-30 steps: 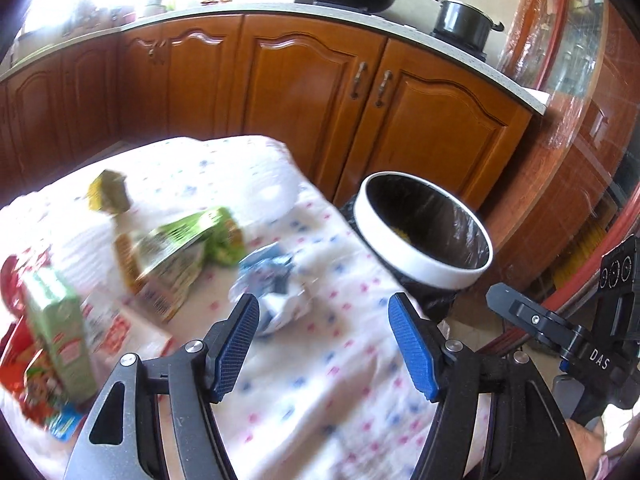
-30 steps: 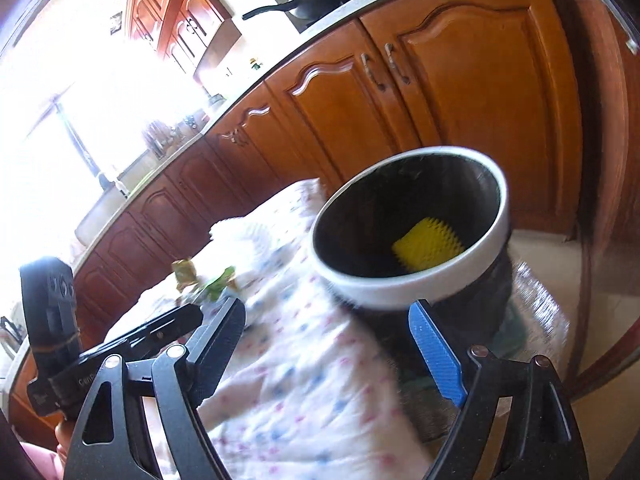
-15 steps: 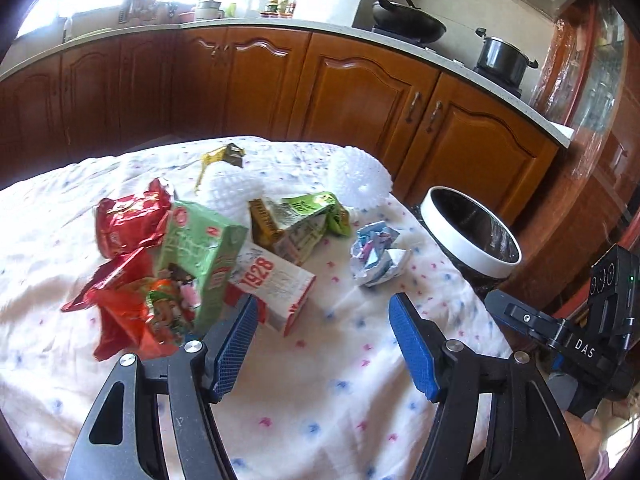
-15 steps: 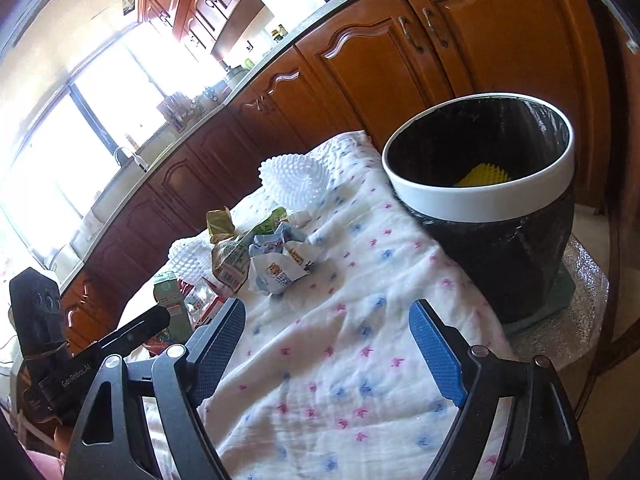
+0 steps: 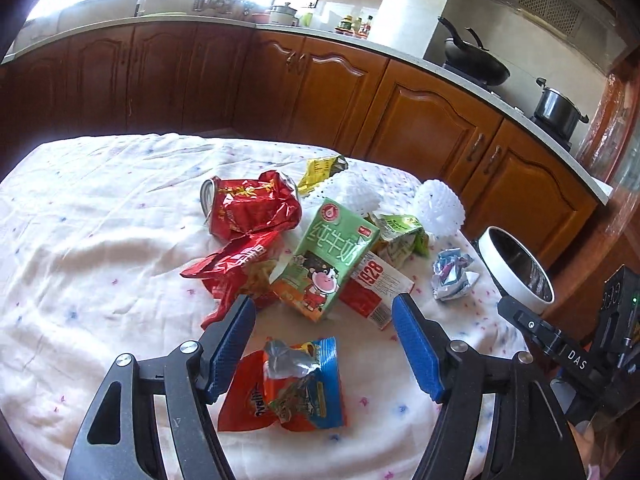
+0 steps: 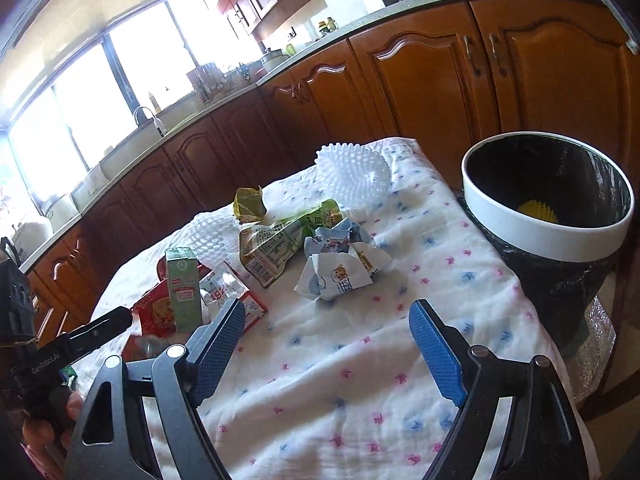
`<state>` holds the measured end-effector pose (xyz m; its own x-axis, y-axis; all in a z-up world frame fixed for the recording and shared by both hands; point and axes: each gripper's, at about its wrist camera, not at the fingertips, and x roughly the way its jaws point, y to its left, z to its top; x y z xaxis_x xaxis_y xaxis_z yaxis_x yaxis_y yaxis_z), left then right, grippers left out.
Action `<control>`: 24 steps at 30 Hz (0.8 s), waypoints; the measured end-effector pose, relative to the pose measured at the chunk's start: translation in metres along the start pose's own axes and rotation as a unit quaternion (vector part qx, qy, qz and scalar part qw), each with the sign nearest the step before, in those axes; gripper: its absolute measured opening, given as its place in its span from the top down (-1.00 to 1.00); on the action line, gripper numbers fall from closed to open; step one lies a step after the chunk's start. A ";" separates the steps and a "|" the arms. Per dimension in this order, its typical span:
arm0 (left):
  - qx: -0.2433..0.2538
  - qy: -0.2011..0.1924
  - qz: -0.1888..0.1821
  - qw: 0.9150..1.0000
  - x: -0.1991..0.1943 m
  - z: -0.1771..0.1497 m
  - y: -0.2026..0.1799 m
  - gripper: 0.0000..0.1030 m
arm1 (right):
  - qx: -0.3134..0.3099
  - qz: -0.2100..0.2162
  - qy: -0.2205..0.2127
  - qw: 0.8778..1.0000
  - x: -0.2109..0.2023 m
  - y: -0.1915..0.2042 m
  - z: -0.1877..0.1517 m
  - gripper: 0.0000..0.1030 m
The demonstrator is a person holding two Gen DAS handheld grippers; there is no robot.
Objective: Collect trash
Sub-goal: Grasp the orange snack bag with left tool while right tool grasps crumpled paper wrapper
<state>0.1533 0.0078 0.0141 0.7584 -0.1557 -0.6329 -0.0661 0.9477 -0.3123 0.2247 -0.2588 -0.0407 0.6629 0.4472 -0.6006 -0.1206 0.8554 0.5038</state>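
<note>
A: Honestly, left claw (image 5: 324,338) has just opened wider, empty, snack bag (image 5: 286,388) at 6 o'clock; right claw (image 6: 326,344) wide, empty.
B: Crinkly foil might slip before the trash bin (image 6: 560,232).

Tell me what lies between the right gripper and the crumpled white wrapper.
Only bare tablecloth lies between the right gripper and the wrapper, as the right wrist view shows.

Green milk carton (image 5: 334,256), white-rimmed black bin (image 6: 548,236)
</note>
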 end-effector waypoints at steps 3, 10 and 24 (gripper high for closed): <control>-0.002 0.002 0.005 1.000 -0.002 0.002 0.005 -0.37 | -0.005 -0.004 0.005 1.000 0.008 0.003 0.002 -0.66; 0.004 0.030 0.009 0.999 -0.006 -0.004 0.020 -0.40 | -0.004 -0.005 0.017 1.000 0.026 0.001 0.008 -0.66; 0.032 0.099 -0.001 0.995 0.038 -0.014 0.016 0.60 | -0.010 -0.035 0.071 0.997 0.075 -0.004 0.022 0.05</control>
<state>0.1722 0.0130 -0.0249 0.6163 -0.2031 -0.7609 -0.0193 0.9620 -0.2724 0.2907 -0.2343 -0.0737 0.5584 0.4180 -0.7166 -0.0939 0.8901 0.4460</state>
